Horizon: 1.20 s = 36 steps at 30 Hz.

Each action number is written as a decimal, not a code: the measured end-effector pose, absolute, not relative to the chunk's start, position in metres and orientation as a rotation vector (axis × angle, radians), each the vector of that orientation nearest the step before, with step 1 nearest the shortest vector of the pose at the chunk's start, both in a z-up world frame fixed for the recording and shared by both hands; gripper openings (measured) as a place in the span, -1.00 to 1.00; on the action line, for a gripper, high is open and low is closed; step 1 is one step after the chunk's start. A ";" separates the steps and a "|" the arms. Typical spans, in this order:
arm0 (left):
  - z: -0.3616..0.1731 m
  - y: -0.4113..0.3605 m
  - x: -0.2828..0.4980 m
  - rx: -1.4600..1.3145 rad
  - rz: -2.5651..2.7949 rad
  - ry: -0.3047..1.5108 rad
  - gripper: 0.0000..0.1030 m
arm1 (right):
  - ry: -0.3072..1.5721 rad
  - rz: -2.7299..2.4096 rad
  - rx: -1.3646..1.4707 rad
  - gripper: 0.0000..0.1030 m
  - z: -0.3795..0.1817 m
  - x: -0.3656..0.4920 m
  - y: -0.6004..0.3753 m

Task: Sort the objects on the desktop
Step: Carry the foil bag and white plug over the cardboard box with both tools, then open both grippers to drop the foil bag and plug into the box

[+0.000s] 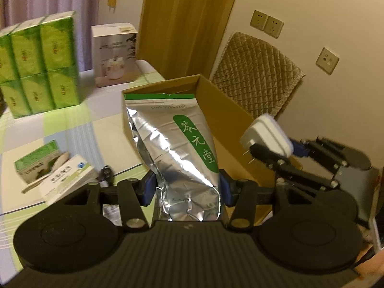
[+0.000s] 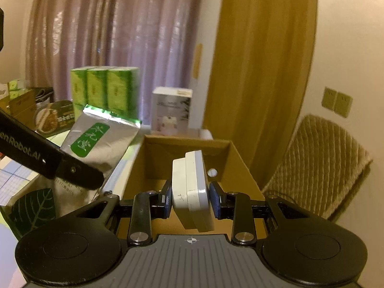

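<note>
While the open cardboard box (image 2: 242,165) stood empty on the tabletop (image 1: 103,129), both loads hung above it, so the step looked like carrying. The left gripper (image 1: 186,187) pinched a silver foil pouch (image 1: 177,144) printed "LING YUAN TANG"; the right gripper (image 2: 190,196) clamped a white plug adapter (image 2: 194,192). Next, I think, each must lower and open over the box.

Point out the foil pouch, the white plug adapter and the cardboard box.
foil pouch (image 1: 177,148), left wrist view, crinkled silver front.
white plug adapter (image 2: 195,192), right wrist view, white side face.
cardboard box (image 2: 236,165), right wrist view, inner right wall.
</note>
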<state>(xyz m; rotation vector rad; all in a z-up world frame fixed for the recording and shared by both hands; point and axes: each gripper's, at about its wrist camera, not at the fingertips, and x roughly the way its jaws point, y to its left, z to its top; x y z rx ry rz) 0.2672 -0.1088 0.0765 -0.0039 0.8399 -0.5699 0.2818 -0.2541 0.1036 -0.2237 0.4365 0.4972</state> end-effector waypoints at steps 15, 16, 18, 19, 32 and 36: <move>0.068 -0.168 0.301 -0.071 -0.593 0.848 -0.09 | 0.476 0.435 -0.172 -0.44 0.096 0.308 -0.297; 0.066 -0.169 0.303 -0.079 -0.590 0.849 -0.09 | 0.477 0.435 -0.171 -0.44 0.096 0.309 -0.297; 0.062 -0.171 0.307 -0.103 -0.583 0.857 -0.09 | 0.480 0.436 -0.166 -0.44 0.096 0.313 -0.297; 0.060 -0.171 0.309 -0.118 -0.578 0.862 -0.09 | 0.480 0.436 -0.164 -0.43 0.096 0.316 -0.296; 0.033 -0.173 0.321 -0.216 -0.559 0.896 -0.08 | 0.525 0.424 -0.150 -0.43 0.091 0.335 -0.301; 0.026 -0.173 0.320 -0.205 -0.546 0.902 -0.05 | 0.535 0.420 -0.149 -0.43 0.089 0.337 -0.304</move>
